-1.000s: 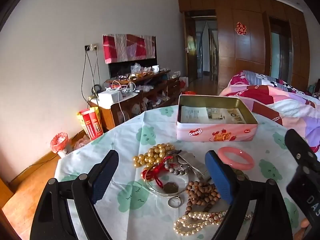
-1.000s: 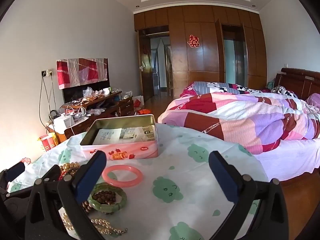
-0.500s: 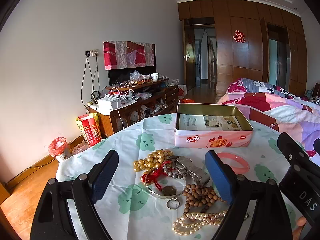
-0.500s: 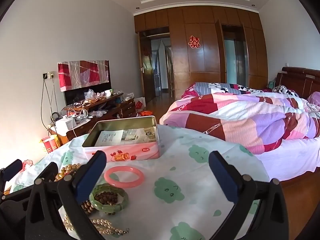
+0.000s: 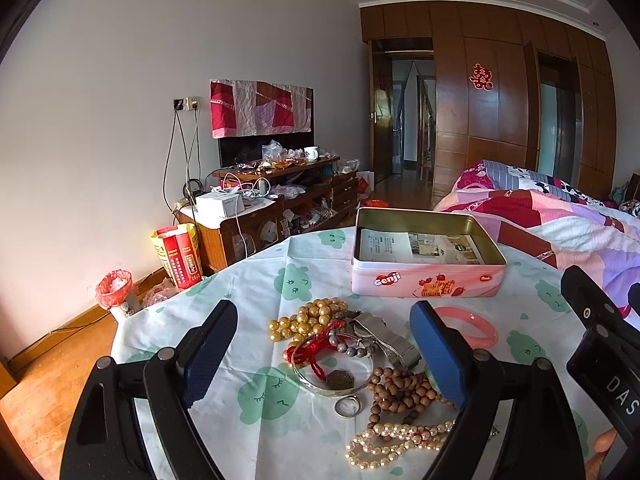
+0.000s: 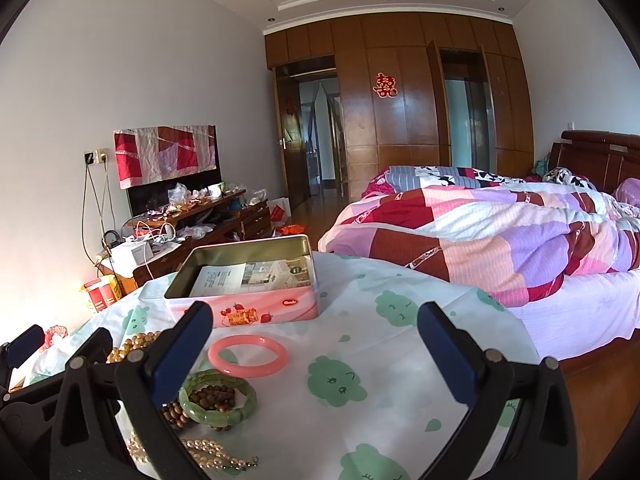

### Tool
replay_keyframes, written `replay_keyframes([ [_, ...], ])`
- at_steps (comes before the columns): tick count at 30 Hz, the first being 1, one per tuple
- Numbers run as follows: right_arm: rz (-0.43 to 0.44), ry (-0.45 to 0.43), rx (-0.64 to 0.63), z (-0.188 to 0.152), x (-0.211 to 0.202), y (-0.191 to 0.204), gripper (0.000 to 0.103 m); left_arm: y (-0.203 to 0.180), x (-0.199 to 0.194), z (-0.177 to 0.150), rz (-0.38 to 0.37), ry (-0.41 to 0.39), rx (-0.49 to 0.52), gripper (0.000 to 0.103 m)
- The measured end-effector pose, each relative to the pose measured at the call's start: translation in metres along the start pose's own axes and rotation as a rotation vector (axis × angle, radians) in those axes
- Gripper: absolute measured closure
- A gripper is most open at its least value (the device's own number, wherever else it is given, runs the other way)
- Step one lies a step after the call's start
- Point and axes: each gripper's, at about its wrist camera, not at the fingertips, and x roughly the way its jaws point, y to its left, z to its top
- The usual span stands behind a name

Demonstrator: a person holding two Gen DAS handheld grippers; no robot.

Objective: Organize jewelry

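Meanwhile both tongs (image 5: 324,356) (image 6: 316,354) have tilted upward, still open, empty.

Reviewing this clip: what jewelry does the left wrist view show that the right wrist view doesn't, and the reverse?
Only the left wrist view shows the silver bangle with its red cord, the watch and the small ring. Only the right wrist view shows the green bangle as a whole ring lying over the wooden beads. Both show the open tin, the pink bangle, the gold beads and the pearl strand. Both grippers, left and right, are open and empty.
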Motion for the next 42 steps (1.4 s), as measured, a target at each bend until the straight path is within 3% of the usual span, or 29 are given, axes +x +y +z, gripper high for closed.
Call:
replay_keyframes([
  [42,0.0,-0.007,0.013,-0.0014,0.0001,-0.0046,0.0,-0.0005,-0.0001,-0.0033,-0.001,0.011,0.001,0.015],
])
